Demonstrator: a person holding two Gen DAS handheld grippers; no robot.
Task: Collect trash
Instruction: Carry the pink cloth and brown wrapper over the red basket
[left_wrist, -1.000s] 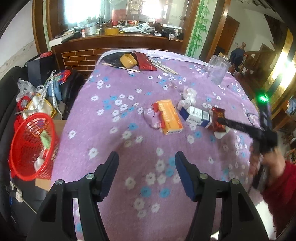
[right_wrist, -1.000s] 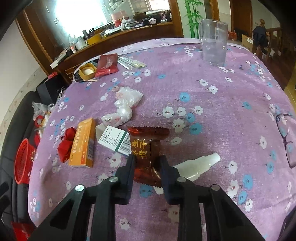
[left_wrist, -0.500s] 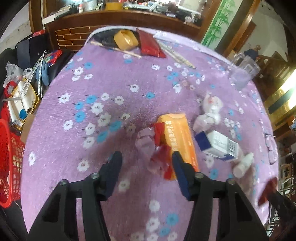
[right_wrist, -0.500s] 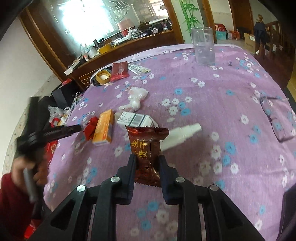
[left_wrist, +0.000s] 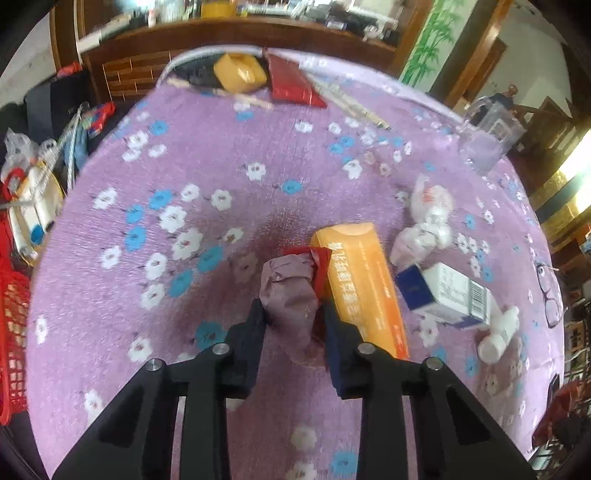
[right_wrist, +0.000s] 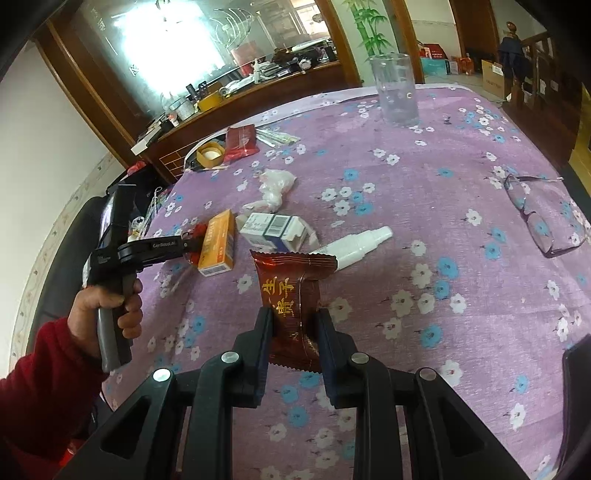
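Closing left gripper (left_wrist: 293, 319) on the crumpled wrapper (left_wrist: 291, 291) beside the orange box (left_wrist: 364, 288) on the cloth (left_wrist: 221, 155), pads touching, best squeezing fully and lifting clear of the box, right gripper (right_wrist: 293, 332) clamped narrow on brown packet (right_wrist: 291, 295) aloft.

**Hard to make out around the table**

The red basket (left_wrist: 13, 325) is cut off by the left wrist view's edge, only a strip of mesh showing. The far counter (left_wrist: 236, 22) is a blur there, its clutter unreadable. The crumpled wrapper (left_wrist: 291, 295) hides part of the orange box (left_wrist: 365, 280). The glasses (left_wrist: 550, 291) sit tiny and warped at the rim. In the right wrist view, the red sleeve (right_wrist: 40, 384) runs off the frame.
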